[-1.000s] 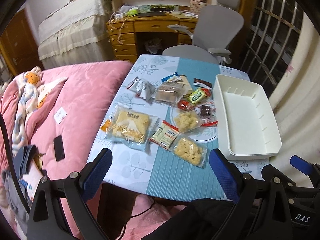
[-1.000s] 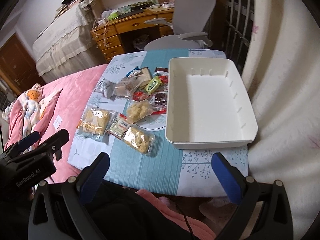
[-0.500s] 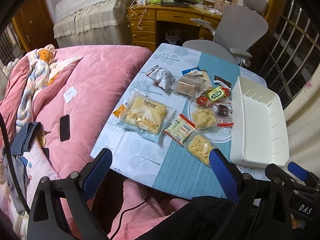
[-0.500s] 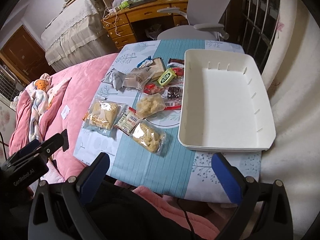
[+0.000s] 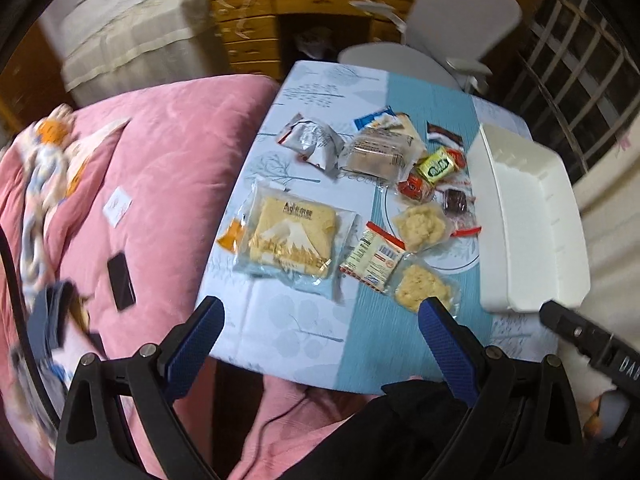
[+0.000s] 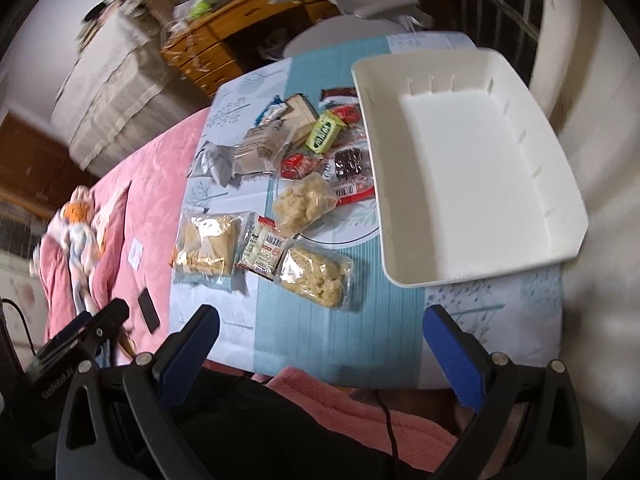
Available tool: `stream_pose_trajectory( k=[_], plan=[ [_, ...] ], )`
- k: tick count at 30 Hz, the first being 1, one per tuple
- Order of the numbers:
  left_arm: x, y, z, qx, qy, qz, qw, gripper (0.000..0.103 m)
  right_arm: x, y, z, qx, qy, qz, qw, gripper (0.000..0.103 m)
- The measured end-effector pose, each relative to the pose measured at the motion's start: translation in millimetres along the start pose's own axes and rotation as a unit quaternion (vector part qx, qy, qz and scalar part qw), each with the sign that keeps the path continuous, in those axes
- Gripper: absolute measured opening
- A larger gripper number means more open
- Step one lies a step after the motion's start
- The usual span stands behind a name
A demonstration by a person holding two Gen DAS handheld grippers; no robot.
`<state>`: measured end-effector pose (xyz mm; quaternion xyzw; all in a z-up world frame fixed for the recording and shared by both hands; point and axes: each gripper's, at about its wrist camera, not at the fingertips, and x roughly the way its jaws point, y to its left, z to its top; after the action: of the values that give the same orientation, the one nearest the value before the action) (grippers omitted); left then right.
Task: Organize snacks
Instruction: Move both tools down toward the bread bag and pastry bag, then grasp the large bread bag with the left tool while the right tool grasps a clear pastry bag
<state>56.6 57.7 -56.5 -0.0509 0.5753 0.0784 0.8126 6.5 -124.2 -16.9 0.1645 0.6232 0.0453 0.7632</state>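
Several wrapped snacks lie on a small table [image 5: 296,320] [image 6: 304,332]: a big yellow cake pack [image 5: 294,236] [image 6: 206,246], a red-and-white packet [image 5: 374,256] [image 6: 264,250], two clear bags of pale crumbly snack [image 5: 424,288] [image 6: 316,274], a green candy [image 5: 436,166] [image 6: 324,134] and a silver pouch [image 5: 314,144]. An empty white tray [image 5: 532,236] [image 6: 472,168] stands on the table's right side. My left gripper [image 5: 320,312] and right gripper [image 6: 320,320] hover open over the near table edge, holding nothing.
A pink quilted bed [image 5: 160,168] lies left of the table with a black phone [image 5: 120,280] on it. A grey office chair [image 5: 452,28] and a wooden desk [image 5: 276,16] stand beyond the table. Barred windows [image 5: 576,92] and a curtain are on the right.
Both grippers have moved closer to the table and lower, so the snacks and tray look larger. Nothing on the table has shifted and both grippers stay open.
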Motion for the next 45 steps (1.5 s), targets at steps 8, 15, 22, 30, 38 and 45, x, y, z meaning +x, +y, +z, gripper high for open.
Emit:
stream_pose_trajectory(
  k=[8, 15, 22, 30, 38, 45],
  plan=[
    [46.5, 6.9, 53.9, 0.166, 0.058, -0.034, 0.9839, 0.097, 20.2, 12.8, 8.2, 0.129, -0.012, -0.005, 0.992, 0.102],
    [89.6, 4.6, 86.9, 0.281, 0.097, -0.054, 0.9534, 0.097, 47.3, 19.9, 1.1, 0.237, -0.019, -0.02, 0.971, 0.102],
    [128.8, -8.3, 86.9, 0.419, 0.121, -0.064, 0.8978, 0.097, 79.8, 28.3, -14.4, 0.288, -0.034, -0.029, 0.957, 0.102],
    [190.1, -16.5, 62.5, 0.53, 0.167, -0.051, 0.8297, 0.099, 117.6, 32.4, -33.5, 0.306, -0.074, -0.059, 0.947, 0.102],
    [228.9, -20.7, 37.2, 0.604, 0.175, -0.042, 0.7764, 0.099, 156.9, 32.0, -42.9, 0.292, -0.106, -0.117, 0.943, 0.102],
    [238.0, -20.8, 22.4, 0.642, 0.174, -0.056, 0.7445, 0.103, 178.4, 30.9, -47.6, 0.276, -0.125, -0.143, 0.942, 0.102]
  ],
)
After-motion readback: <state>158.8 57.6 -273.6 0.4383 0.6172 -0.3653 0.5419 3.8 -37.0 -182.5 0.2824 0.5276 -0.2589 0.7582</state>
